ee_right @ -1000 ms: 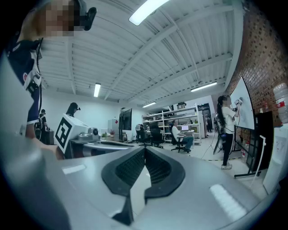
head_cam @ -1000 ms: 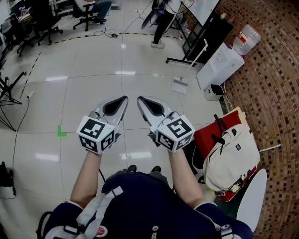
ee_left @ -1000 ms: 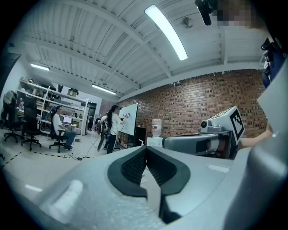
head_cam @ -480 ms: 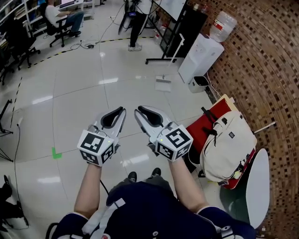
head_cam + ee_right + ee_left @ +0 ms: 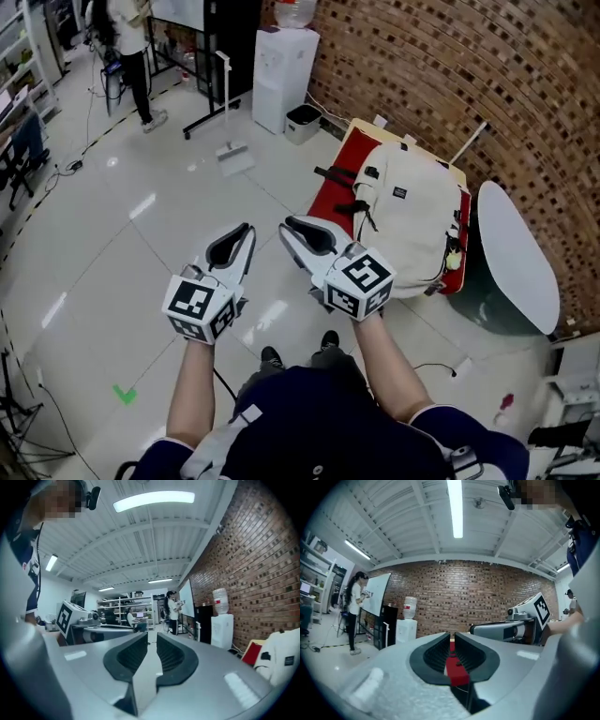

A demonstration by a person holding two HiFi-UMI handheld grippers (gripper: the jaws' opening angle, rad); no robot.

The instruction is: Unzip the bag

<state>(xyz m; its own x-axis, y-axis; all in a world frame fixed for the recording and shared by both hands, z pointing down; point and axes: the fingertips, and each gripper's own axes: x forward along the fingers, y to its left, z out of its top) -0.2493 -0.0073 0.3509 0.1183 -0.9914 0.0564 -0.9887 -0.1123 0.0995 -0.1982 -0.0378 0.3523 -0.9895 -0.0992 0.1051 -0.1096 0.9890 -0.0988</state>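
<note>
Cream canvas backpack with black straps and a small dark label is what I have to unzip, and it now lies ahead of me and to my right, on its back on a red pad near the foot of the brown brick wall. A second ago it sat at the far right edge of the head view, almost beside my hip; since then I have turned towards it, so it has swung up to the upper middle of that view and the wall fills the space behind it. I judge that this is only the approach: the bag looks closed, I cannot make out the zip pull from here, and both claws are well apart from it.

My left claw and my right claw are held out side by side over the glossy pale floor, pointing roughly level. Both were pressed shut a second ago and have just been opening. The left one stands at a narrow slit, through which only the far-off red of the pad shows. The right one is parted a little more, and its gap shows just the room beyond, with the backpack at the edge of its view. Neither claw holds or touches anything, so I still have to close in and find the pull
</note>
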